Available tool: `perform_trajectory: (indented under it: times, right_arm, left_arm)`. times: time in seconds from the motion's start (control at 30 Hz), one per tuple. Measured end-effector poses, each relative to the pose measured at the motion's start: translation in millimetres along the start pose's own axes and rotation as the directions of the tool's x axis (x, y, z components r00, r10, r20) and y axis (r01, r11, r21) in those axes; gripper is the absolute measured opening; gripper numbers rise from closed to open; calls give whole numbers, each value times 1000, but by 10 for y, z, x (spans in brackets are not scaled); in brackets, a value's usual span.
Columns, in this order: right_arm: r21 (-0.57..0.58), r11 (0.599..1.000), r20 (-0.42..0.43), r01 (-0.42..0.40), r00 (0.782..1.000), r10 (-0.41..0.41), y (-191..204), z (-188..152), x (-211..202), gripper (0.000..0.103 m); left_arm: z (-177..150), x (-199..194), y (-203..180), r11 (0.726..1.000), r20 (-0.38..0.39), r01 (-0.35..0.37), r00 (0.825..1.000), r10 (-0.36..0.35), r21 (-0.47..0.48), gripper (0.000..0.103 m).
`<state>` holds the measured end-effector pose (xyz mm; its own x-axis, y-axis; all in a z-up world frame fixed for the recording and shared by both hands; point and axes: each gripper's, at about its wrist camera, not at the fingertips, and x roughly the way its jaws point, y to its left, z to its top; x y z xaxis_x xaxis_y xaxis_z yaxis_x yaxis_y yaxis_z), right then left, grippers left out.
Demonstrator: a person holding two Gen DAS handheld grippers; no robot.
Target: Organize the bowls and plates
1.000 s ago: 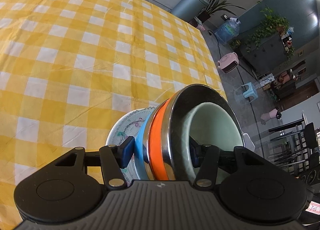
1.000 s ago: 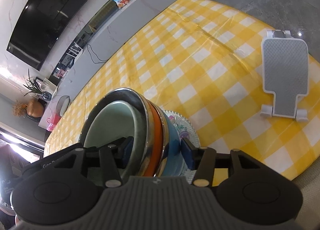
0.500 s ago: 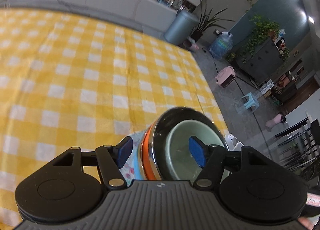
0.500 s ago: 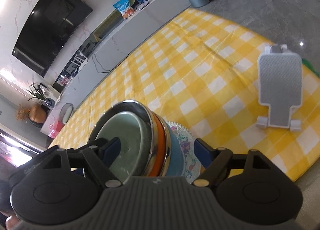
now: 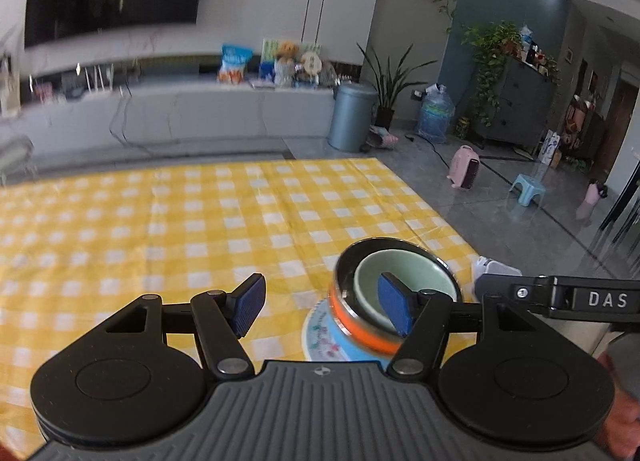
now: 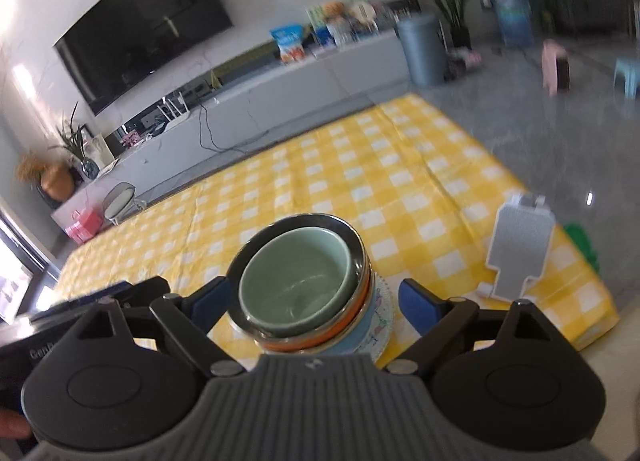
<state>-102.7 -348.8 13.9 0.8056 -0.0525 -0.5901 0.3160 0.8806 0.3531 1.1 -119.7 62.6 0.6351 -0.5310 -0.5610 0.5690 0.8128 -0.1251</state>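
Note:
A stack of dishes stands on the yellow checked tablecloth point(image 5: 200, 229). A pale green bowl point(image 6: 292, 285) sits inside a steel bowl point(image 6: 356, 247) with an orange band point(image 6: 280, 345). Both rest on a blue bowl point(image 5: 352, 345) over a patterned plate point(image 6: 382, 313). My left gripper point(image 5: 323, 309) hangs open above and left of the stack, nothing between its pads. My right gripper point(image 6: 313, 303) is opening; the stack shows between its jaws, and both pads are clear of it. From the left wrist, the green bowl point(image 5: 404, 273) shows behind my right pad.
A grey and white stand point(image 6: 520, 245) lies on the cloth near the table's right edge, right of the stack. Beyond that edge is grey floor with a pink heater point(image 5: 464, 167) and a blue stool point(image 5: 528, 187). A long cabinet runs behind the table.
Both grippers let go of the stack, opened wide, rose and pulled back. The views levelled out, so the room behind the table now shows. The stack stays on the cloth.

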Motion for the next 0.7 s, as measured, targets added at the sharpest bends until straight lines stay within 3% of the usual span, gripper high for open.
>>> perform_trajectory:
  times: [0.2, 0.43, 0.6, 0.7]
  right_arm:
    - [-148, 986, 110, 73, 992, -57, 210, -305, -349, 91]
    - [-169, 979, 197, 116, 977, -82, 290, -635, -532, 95]
    - [-181, 972, 226, 148, 968, -105, 317, -839, -571, 95]
    - [-191, 966, 204, 174, 970, -134, 327, -934, -516, 95]
  left_arm:
    - [-161, -245, -64, 995, 90, -82, 993, 77, 51, 75]
    - [-441, -371, -184, 971, 155, -197, 972, 175, 138, 73]
    - [-617, -381, -211, 965, 152, -226, 967, 205, 135, 73]
    - [-703, -341, -230, 970, 130, -193, 976, 175, 145, 73]
